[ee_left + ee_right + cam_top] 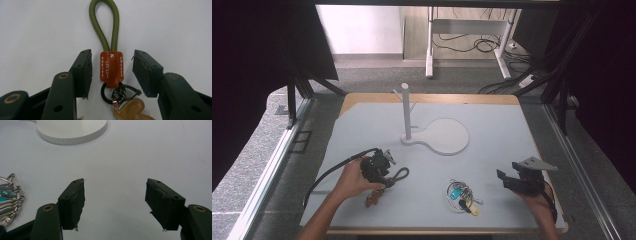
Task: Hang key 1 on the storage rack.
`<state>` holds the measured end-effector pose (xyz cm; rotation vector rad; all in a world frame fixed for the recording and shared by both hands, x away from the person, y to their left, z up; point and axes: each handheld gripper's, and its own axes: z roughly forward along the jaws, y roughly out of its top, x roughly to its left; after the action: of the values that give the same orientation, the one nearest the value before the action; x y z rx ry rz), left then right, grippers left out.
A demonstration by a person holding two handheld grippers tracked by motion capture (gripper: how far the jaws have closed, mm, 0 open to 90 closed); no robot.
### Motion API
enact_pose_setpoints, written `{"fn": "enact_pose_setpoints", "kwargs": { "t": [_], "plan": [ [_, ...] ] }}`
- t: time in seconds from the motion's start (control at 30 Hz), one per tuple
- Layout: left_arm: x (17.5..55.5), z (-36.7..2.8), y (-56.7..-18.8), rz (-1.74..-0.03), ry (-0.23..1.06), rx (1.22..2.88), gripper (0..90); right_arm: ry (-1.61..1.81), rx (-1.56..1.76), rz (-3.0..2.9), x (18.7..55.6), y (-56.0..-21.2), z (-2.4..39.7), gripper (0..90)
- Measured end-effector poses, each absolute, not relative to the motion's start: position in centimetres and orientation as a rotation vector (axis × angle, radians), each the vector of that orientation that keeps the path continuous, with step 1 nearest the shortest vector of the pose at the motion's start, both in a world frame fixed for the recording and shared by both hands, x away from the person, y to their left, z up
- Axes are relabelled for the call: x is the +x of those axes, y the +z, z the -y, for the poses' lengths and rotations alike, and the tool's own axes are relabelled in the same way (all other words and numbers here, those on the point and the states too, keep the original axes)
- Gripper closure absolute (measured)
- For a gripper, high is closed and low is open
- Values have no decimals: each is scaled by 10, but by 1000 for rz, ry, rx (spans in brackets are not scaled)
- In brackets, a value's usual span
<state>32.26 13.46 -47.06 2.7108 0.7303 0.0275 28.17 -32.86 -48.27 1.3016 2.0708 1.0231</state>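
A keychain lies flat on the white mat (492,125): an olive-green rope loop (93,22) joined to an orange leather tag (111,66), with a black ring and a tan leather charm (130,110) below it. My left gripper (111,67) stands over it with one jaw on each side of the tag and a small gap on both sides, so it is open. In the high view this gripper (384,179) is at the front left, with the rope loop (400,174) sticking out to its right. My right gripper (507,179) rests open and empty at the front right.
A bunch of keys with a blue and a yellow fob (461,194) lies between the two grippers, and its rings show at the left edge of the right gripper view (7,195). A white post with pegs (406,112) stands on a round white base (447,136) at mid-table.
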Motion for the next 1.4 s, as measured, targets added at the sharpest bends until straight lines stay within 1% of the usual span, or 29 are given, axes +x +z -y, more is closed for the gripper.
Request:
{"fn": "enact_pose_setpoints", "kwargs": {
  "t": [0.2, 0.53, 0.7, 0.93, 1.4],
  "plan": [
    [324, -131, -476, -723, 12, 2748, 532, 1029, 1276, -2072, 281, -483, 327, 320],
    [324, -128, -482, -706, 21, 2802, 574, 1024, 1272, -2062, 281, -482, 328, 320],
    [324, -129, -481, -711, 25, 2794, 652, 1024, 1274, -2060, 281, -482, 329, 320],
    [324, -129, -481, -719, 46, 2783, 661, 1020, 1278, -2056, 281, -482, 329, 321],
    [323, -154, -447, -765, 26, 2609, 662, 1021, 1285, -2048, 281, -482, 331, 321]
  ]
}}
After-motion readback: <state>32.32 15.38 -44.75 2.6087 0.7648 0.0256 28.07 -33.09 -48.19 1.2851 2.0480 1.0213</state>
